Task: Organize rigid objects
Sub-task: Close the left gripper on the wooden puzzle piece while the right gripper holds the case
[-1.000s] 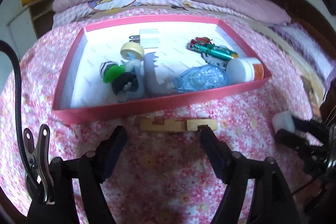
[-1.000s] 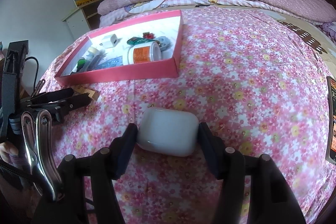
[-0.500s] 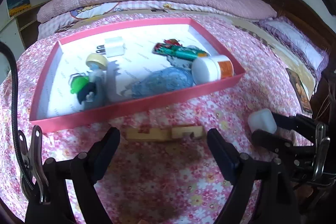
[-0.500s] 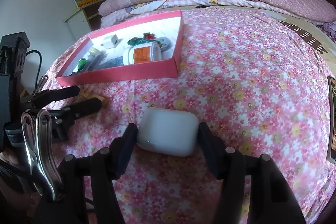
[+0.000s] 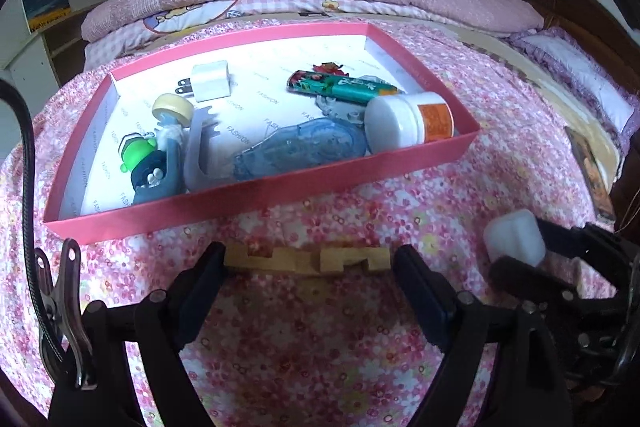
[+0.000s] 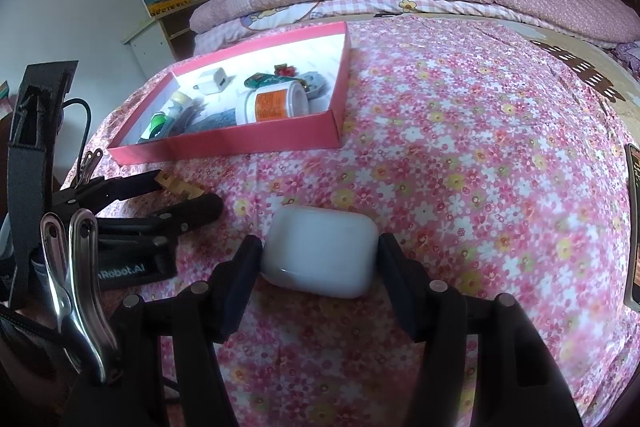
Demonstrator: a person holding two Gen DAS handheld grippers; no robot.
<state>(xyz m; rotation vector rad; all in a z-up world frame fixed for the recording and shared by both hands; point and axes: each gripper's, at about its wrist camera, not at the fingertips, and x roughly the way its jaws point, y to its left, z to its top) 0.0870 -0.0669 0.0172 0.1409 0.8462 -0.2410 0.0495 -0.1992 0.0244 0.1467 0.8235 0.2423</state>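
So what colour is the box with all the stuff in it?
Pink outside, white inside with grey printed words. The box shows best in the left wrist view.

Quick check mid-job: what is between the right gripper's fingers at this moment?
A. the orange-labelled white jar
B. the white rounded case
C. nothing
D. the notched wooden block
B. In the right wrist view the right gripper has the white rounded case between its pads, touching both; the notched wooden block lies on the bedspread between the left gripper's open fingers, and the orange-labelled white jar is in the pink box.
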